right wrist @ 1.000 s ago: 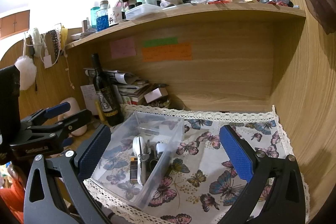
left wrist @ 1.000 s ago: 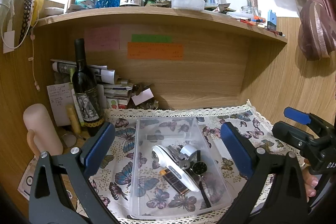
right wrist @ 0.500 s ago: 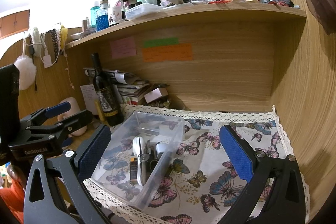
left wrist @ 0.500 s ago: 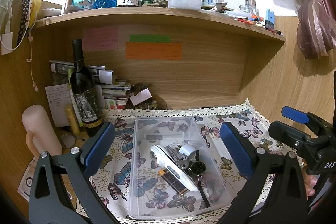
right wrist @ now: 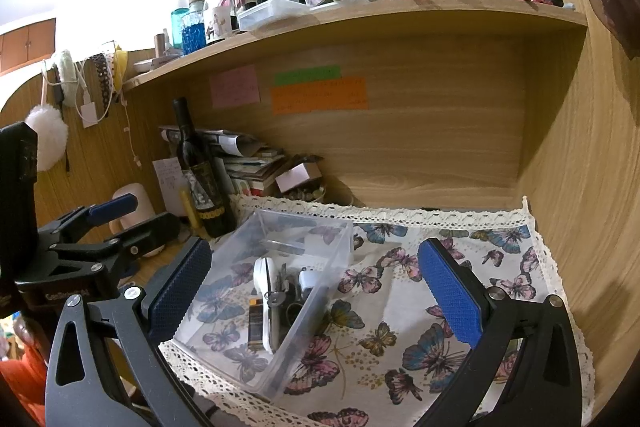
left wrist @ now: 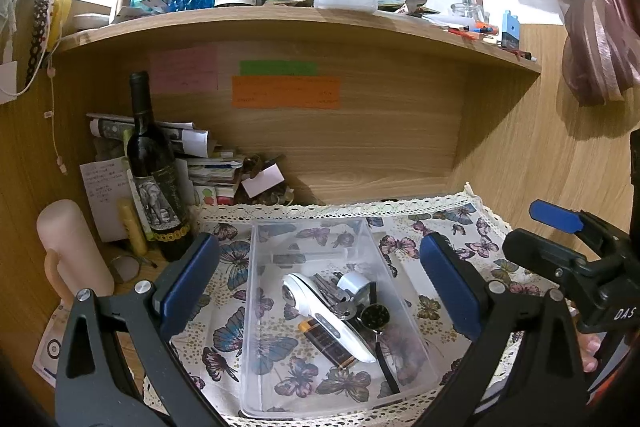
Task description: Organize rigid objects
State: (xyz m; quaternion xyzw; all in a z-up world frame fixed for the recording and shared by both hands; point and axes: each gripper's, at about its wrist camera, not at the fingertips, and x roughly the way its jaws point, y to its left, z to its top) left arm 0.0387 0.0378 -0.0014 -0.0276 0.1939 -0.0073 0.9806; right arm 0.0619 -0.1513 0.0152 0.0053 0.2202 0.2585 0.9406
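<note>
Both claws wide, empty: left gripper (left wrist: pixel 316 279), right gripper (right wrist: pixel 316 283). Clear bin (left wrist: pixel 404 291) packed; wine bottle (left wrist: pixel 154 175) just left, easy knock.

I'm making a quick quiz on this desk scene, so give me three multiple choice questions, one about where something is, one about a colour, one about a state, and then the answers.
1. Where does the dark wine bottle stand?
A. inside the clear bin
B. left of the clear bin, off the cloth
C. on the upper shelf

2. What colour is the widest sticky note on the back panel?
A. orange
B. blue
C. yellow

3. How do the jaws of the left gripper stand?
A. shut on the white device
B. shut on nothing
C. open, holding nothing

Answers: B, it stands on bare wood beside the clear bin; A, the long strip is orange; C, the pads are wide apart with the white device lying in the bin.
</note>
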